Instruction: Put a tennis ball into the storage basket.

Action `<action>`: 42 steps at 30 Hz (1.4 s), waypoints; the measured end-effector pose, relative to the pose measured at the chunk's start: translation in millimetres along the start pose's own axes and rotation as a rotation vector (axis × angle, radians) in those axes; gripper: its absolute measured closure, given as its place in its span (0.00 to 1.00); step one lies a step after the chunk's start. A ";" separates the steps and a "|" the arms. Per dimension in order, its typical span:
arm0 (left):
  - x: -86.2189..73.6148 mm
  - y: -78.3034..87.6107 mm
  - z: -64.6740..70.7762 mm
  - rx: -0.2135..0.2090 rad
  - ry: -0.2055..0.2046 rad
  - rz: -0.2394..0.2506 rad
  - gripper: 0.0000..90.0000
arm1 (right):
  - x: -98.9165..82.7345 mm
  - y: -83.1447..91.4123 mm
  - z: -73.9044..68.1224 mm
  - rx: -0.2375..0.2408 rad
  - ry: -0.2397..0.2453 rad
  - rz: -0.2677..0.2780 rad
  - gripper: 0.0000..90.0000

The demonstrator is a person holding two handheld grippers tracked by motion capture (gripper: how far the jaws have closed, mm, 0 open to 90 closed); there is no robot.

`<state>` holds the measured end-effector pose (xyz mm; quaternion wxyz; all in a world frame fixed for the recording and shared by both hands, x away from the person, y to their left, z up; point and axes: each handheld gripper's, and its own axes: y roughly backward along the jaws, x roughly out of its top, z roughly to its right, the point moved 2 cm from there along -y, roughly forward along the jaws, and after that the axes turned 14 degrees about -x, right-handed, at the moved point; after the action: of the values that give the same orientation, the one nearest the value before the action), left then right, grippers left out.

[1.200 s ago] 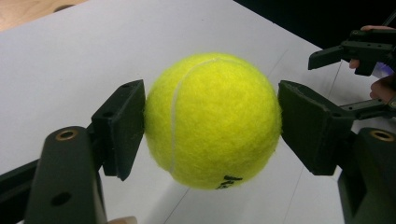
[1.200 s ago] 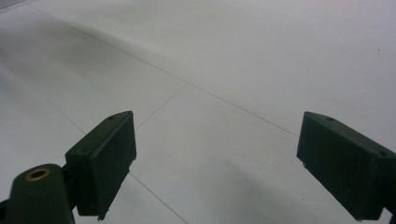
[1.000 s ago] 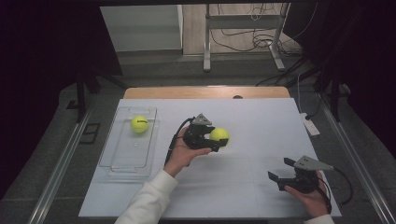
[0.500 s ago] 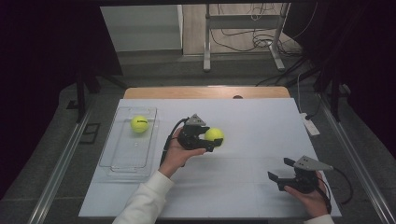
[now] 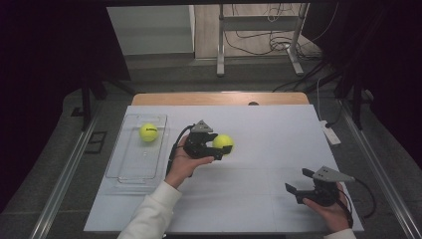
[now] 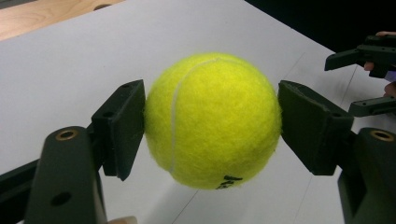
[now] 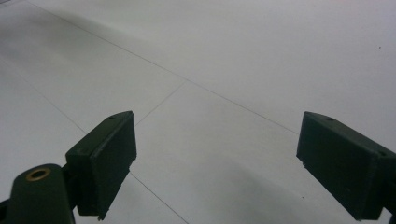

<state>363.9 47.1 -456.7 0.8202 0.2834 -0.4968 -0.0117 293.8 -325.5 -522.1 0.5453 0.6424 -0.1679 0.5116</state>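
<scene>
My left gripper (image 5: pixel 219 148) is shut on a yellow tennis ball (image 5: pixel 223 144) and holds it above the middle of the white table. In the left gripper view the ball (image 6: pixel 212 119) sits squeezed between both black pads (image 6: pixel 122 126). A second tennis ball (image 5: pixel 148 132) lies in the clear plastic tray (image 5: pixel 130 172) at the left. My right gripper (image 5: pixel 297 183) rests near the table's front right, open, with only bare table between its fingers (image 7: pixel 108 158). The left gripper view also catches that right gripper (image 6: pixel 362 79) at the far right.
The white table (image 5: pixel 268 124) has a wooden edge strip (image 5: pixel 219 98) at the back. A white power strip (image 5: pixel 330 132) lies at the right edge. Metal stand legs (image 5: pixel 219 50) and cables sit on the floor beyond.
The left gripper has shifted a little to the left with the ball in it. The right gripper has stayed where it was.
</scene>
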 end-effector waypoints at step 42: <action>-2.7 43.4 -16.0 0.067 0.034 0.083 0.31 | 0.5 0.1 -0.3 -0.003 0.005 0.002 0.14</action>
<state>364.3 91.6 -443.8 0.8183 0.2900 -0.4944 0.0435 293.8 -325.1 -521.7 0.5460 0.6402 -0.1679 0.5137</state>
